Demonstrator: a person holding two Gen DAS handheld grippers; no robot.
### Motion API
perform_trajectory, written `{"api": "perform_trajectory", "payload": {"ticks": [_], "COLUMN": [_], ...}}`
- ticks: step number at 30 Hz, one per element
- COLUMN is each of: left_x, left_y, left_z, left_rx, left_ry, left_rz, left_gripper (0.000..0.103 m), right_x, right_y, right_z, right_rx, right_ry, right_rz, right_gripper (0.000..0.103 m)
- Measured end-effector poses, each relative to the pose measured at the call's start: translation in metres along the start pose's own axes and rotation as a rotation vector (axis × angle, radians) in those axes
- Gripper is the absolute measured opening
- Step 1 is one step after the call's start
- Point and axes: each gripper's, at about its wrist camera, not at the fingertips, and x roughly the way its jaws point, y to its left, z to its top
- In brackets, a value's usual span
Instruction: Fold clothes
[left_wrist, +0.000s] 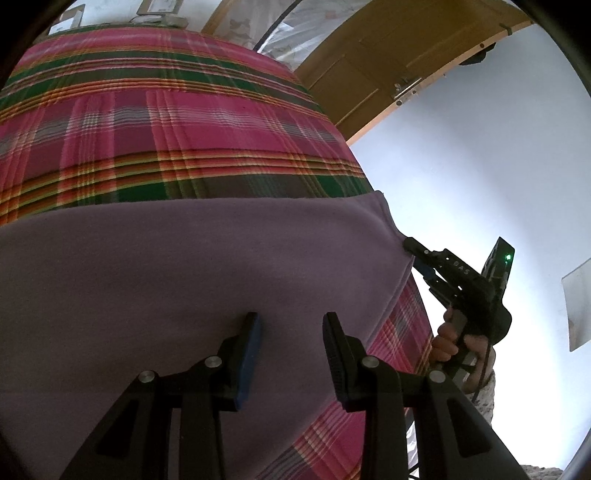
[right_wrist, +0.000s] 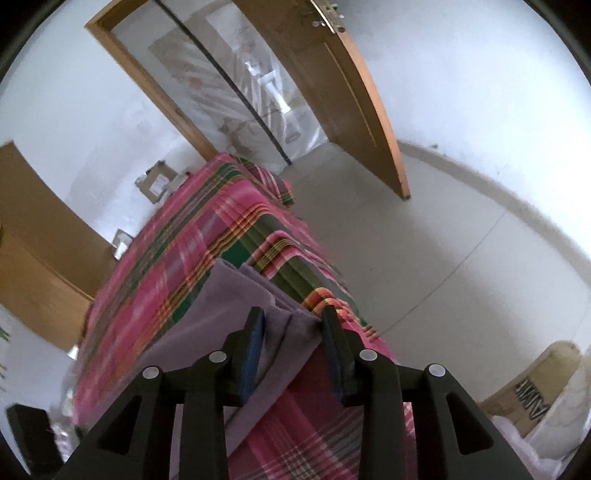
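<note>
Bright, washed-out daylight; heavy fisheye bending at edges, right view slightly blurred.

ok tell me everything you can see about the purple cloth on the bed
The purple cloth is a plain mauve garment or sheet of soft, matte knit-like fabric, lying mostly flat on the plaid bedspread near its edge. Its right side shows stacked layers, so it looks already folded. The right tongs straddle that layered edge with the pads apart; the left tongs hover open over its middle.

We had both wrist cams angled down, close over the plaid bedcover: left faced its 12 o'clock end, right looked toward the door. Shared: purple cloth.
</note>
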Motion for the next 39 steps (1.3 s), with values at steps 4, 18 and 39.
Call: {"api": "perform_trajectory", "payload": {"ticks": [4, 18, 39], "left_x": [-0.002, 0.004, -0.003], "left_y": [0.000, -0.020, -0.018], "left_z": [0.000, -0.013, -0.035], "left_rx": [-0.002, 0.054, 0.064], "left_ry": [0.002, 0.043, 0.059], "left_rz": [-0.002, -0.042, -0.111], "left_gripper": [0.035, 0.035, 0.035], "right_x": [0.002, -0.023, -0.106], "right_y": [0.015, 0.022, 0.097], "right_z": [-0.004, -0.008, -0.021], "right_rx": [-0.104, -0.162, -0.370], "right_ry": [-0.006, -0.082, -0.246], "right_rz": [-0.058, 0.019, 0.189], "right_gripper": [0.015, 0.010, 0.010]}}
